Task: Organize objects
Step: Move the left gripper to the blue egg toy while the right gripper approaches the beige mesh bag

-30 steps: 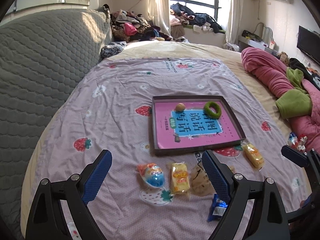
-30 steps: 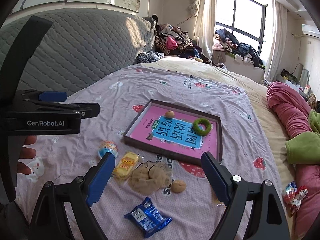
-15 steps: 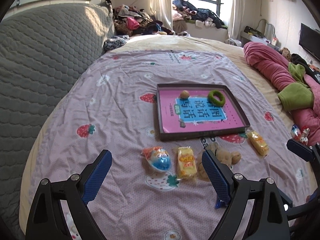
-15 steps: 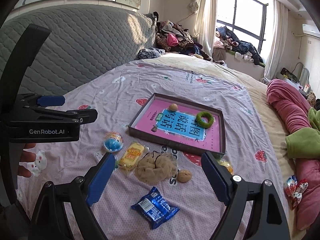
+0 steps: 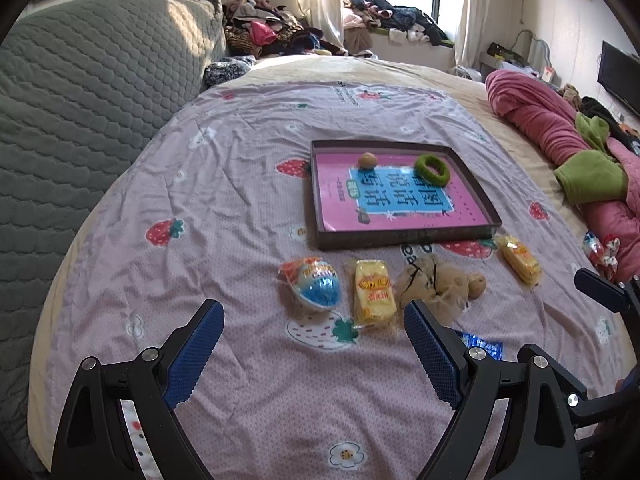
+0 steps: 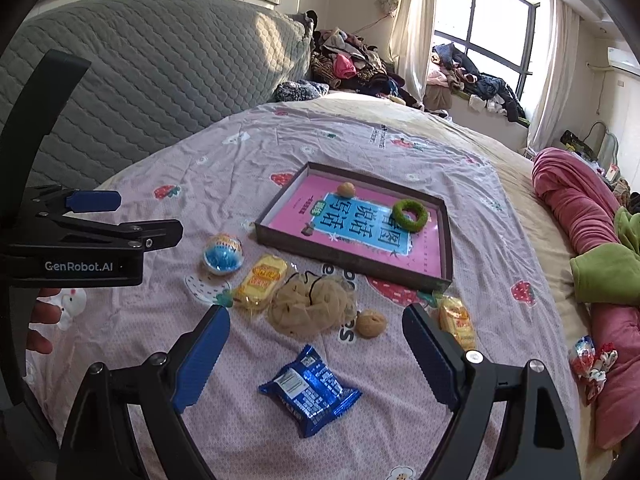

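Two hand-held grippers hang over a pink strawberry-print bedsheet (image 6: pixel 256 152) strewn with snacks. The left gripper (image 5: pixel 314 346) has its blue-padded jaws spread wide with nothing between them, above a blue-and-white foil-wrapped egg (image 5: pixel 316 286) and a yellow wrapped cake (image 5: pixel 372 290). The right gripper (image 6: pixel 316 350) is likewise wide apart and empty, above a blue crinkled snack packet (image 6: pixel 310 390); in the left view that packet is mostly hidden behind a finger. A beige mesh pouch (image 6: pixel 310 306) lies touching the cake, a walnut (image 6: pixel 371 323) just beside it. A second yellow wrapped cake (image 6: pixel 458 322) is partly covered by the right finger. Beyond, a shallow dark box lid (image 6: pixel 434 276) with a pink printed floor holds a second walnut (image 6: pixel 346 189) and a green fuzzy ring (image 6: pixel 410 216). Fingers of a hand (image 6: pixel 40 326) show at the frame's left edge, mostly cut off.
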Demonstrator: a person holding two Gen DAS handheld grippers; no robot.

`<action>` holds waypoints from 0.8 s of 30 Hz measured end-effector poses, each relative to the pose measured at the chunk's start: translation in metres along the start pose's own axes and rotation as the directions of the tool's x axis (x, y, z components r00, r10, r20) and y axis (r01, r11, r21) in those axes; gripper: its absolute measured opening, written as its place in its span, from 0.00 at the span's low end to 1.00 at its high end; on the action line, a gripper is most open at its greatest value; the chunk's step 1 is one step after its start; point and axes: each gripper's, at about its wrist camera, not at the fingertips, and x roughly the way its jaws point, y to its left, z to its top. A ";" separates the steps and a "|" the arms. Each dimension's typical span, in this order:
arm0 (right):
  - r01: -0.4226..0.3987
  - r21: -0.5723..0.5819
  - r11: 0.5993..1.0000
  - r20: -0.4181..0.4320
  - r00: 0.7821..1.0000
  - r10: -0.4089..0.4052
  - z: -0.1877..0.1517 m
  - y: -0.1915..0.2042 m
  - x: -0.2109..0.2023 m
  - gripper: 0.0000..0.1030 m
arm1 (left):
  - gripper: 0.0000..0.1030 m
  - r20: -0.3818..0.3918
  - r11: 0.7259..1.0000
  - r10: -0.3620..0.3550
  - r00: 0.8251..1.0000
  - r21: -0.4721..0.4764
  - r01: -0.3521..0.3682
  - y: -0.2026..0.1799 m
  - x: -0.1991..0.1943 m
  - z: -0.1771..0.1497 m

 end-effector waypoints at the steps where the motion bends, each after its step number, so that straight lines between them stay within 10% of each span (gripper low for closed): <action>1: -0.002 -0.001 1.000 -0.005 1.000 0.002 -0.001 0.001 0.002 0.85 | 0.89 -0.001 1.000 0.001 1.000 0.002 -0.001 0.000 0.002 -0.002; 24: 0.009 -0.041 0.999 -0.102 0.995 -0.013 -0.015 0.007 0.056 0.85 | 0.89 -0.094 1.000 0.008 0.996 -0.020 -0.010 0.015 0.060 -0.030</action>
